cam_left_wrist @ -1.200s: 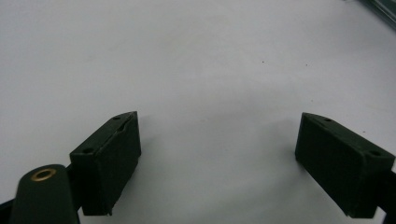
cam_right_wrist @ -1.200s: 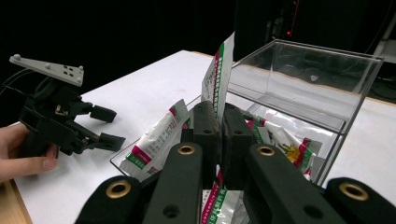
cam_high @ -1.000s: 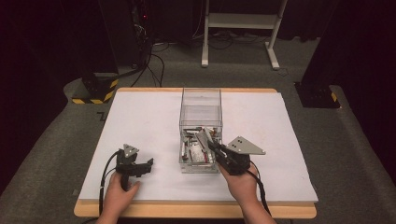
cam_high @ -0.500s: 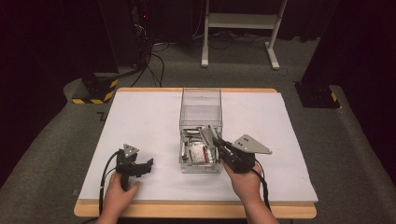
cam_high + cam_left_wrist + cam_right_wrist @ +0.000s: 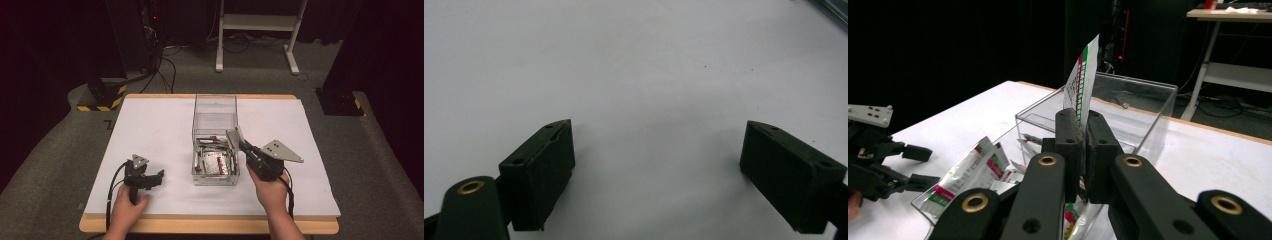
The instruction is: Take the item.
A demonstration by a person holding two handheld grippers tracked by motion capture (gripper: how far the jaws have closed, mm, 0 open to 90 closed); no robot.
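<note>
My left gripper (image 5: 159, 176) rests jaws apart near the worktop's front-left corner. My right gripper (image 5: 1082, 145) clamps one sachet (image 5: 1082, 82) by its lower edge above the clear box (image 5: 215, 107); so thin a grip risks slippage.

We see a white-topped table (image 5: 150, 130) with a wooden edge standing on grey carpet (image 5: 50, 165). Beyond the table, a white stand (image 5: 257, 22) and loose cables (image 5: 167, 65) sit against darkness; 2 yellow-black striped bases (image 5: 102, 95) flank the table's far corners.
</note>
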